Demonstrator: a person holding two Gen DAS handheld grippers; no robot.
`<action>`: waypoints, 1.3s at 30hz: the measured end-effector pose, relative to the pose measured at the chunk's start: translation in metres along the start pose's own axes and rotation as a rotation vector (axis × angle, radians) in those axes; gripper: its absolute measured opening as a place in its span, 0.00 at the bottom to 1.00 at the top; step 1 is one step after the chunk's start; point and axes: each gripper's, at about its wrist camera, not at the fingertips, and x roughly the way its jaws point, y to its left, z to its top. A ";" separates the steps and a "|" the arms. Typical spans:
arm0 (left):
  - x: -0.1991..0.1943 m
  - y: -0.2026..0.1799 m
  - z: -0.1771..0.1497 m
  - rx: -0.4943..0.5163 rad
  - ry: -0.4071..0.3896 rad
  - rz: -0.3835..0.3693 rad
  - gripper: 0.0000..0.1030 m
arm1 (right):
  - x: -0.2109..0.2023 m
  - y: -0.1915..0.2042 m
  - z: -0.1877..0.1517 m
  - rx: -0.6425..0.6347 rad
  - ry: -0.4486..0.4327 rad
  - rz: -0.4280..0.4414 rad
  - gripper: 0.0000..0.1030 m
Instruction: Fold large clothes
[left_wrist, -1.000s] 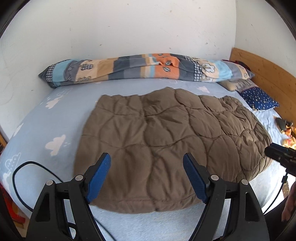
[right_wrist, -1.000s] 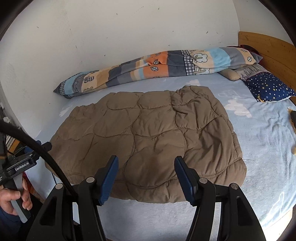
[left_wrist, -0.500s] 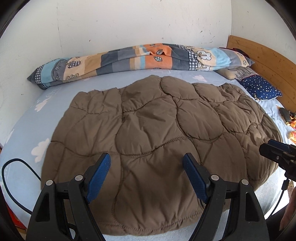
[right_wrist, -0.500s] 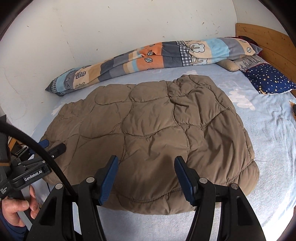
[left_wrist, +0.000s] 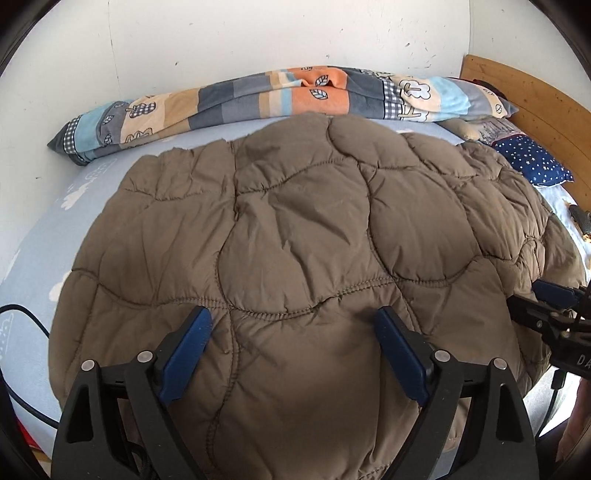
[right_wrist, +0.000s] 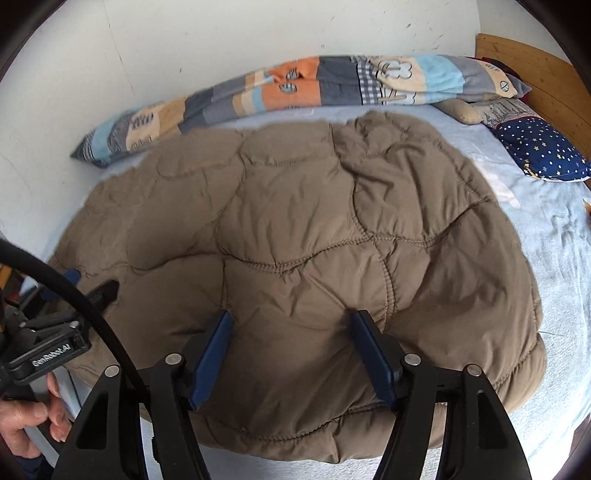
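Left gripper (left_wrist: 291, 350): jaws wide, nothing between the blue pads (left_wrist: 186, 354), hanging low over the near edge of the brown quilted garment (left_wrist: 295, 229). Contact with the fabric: can't tell.

Right gripper (right_wrist: 293, 354): jaws also spread wide, holding nothing, low over the same near edge, further along toward the end of the garment nearest the headboard (right_wrist: 535, 70). Contact can't be judged there either.

Each gripper shows at the edge of the other's view, both at the garment's near hem. A hand (right_wrist: 26, 421) grips the left gripper's handle, with a black cable (right_wrist: 85, 310) arcing in front of it.

Garment lies spread flat on the bed (left_wrist: 40, 236), on a light blue sheet with white cloud prints, taking up most of the middle. Curved quilting seams, some wrinkles toward the headboard end.

Past the garment's far edge, against the white wall (left_wrist: 258, 37): a long rolled patchwork blanket (left_wrist: 280, 96), orange, blue, grey and beige. Next to the garment, at the headboard end: a navy star pillow (right_wrist: 543, 151) and a beige cushion (right_wrist: 458, 110).
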 end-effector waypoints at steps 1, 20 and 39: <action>0.002 0.000 0.000 0.003 0.003 0.001 0.88 | 0.002 0.000 0.000 -0.003 0.005 -0.003 0.72; -0.007 0.017 0.006 -0.037 -0.058 -0.028 0.90 | 0.005 0.000 -0.002 -0.009 0.009 0.007 0.73; 0.016 0.094 0.012 -0.207 0.020 0.100 0.90 | -0.009 -0.091 0.013 0.271 0.016 -0.075 0.71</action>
